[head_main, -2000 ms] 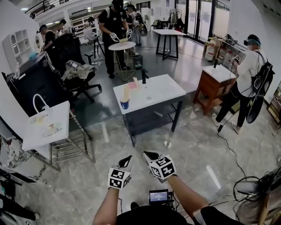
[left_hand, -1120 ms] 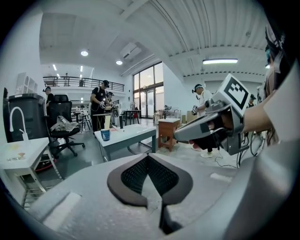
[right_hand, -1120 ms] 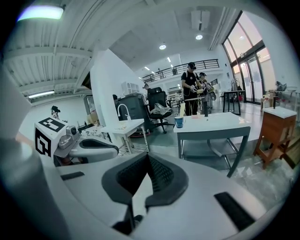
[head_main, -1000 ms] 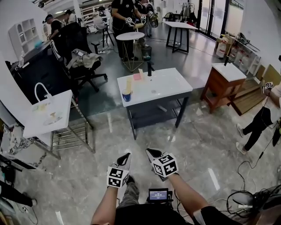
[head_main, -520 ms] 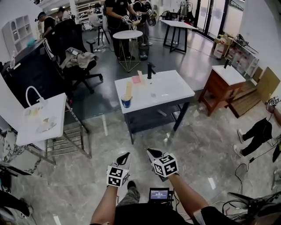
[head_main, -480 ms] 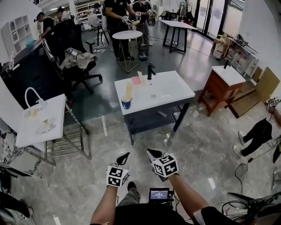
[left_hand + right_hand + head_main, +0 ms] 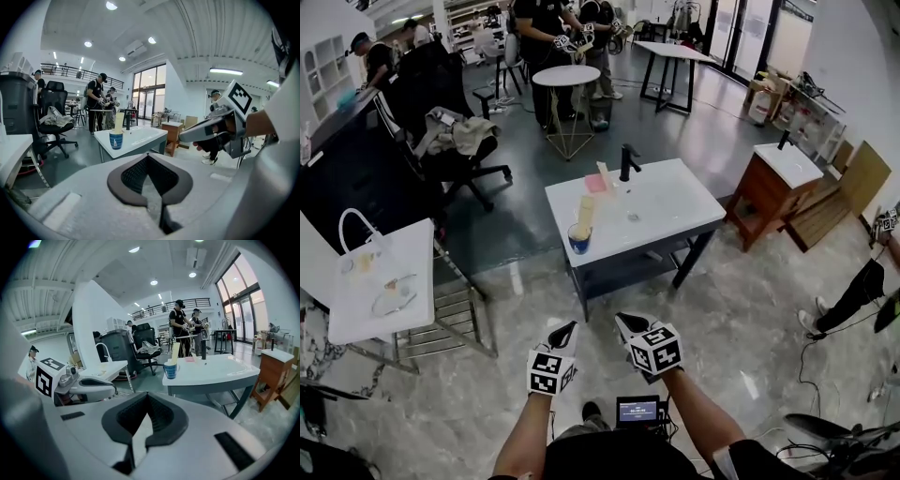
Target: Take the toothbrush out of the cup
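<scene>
Jaws clenched empty, the left gripper [image 7: 566,330] and right gripper [image 7: 625,324] hang over the floor, well apart from the blue cup [image 7: 579,239] holding the toothbrush [image 7: 586,211] at the washstand's [image 7: 675,202] near left corner.

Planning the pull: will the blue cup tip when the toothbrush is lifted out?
Probably light and tippy: the cup is small, and the tall toothbrush stands well above its rim. It sits near the front corner of the countertop, so a sideways drag might slide it off.
</scene>
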Motion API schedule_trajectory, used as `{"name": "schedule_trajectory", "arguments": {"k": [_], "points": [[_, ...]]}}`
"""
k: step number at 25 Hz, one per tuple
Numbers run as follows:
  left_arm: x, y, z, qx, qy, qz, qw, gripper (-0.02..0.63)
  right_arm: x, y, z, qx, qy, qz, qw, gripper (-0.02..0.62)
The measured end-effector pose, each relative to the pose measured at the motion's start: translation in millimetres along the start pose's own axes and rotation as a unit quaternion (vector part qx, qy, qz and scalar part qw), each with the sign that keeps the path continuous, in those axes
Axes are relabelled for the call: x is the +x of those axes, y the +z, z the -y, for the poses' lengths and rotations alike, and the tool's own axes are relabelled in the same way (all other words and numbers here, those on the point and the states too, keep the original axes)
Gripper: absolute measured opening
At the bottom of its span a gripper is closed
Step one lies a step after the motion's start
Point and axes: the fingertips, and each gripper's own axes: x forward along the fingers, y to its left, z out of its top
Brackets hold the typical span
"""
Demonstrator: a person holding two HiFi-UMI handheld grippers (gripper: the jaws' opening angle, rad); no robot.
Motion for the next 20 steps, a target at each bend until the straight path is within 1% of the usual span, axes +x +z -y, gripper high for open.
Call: {"name": "schedule_trajectory", "arguments": {"k": [4,10,15,20], "points": [[11,-1,-21,-0.005,-0.004,-0.007,1.0,0.006,20,6,1,-0.001,0.001,-0.007,1.0,0.009],[34,-2,-39,-0.006,-0.01,-0.016,0.9998,0.006,45,11,13,0.003,0.001,-0.015,1.0,0.009],[61,3,-56,-0.006,0.0,-0.02,0.9998,0.006,73,22,33,-0.001,0.013,-0.017,1.0,0.009],[96,20,-71,-0.004,0.013,-0.022,0.9997,0.006,99,43,61,-0.005,0.03,-0.016,0.999,0.009]]}}
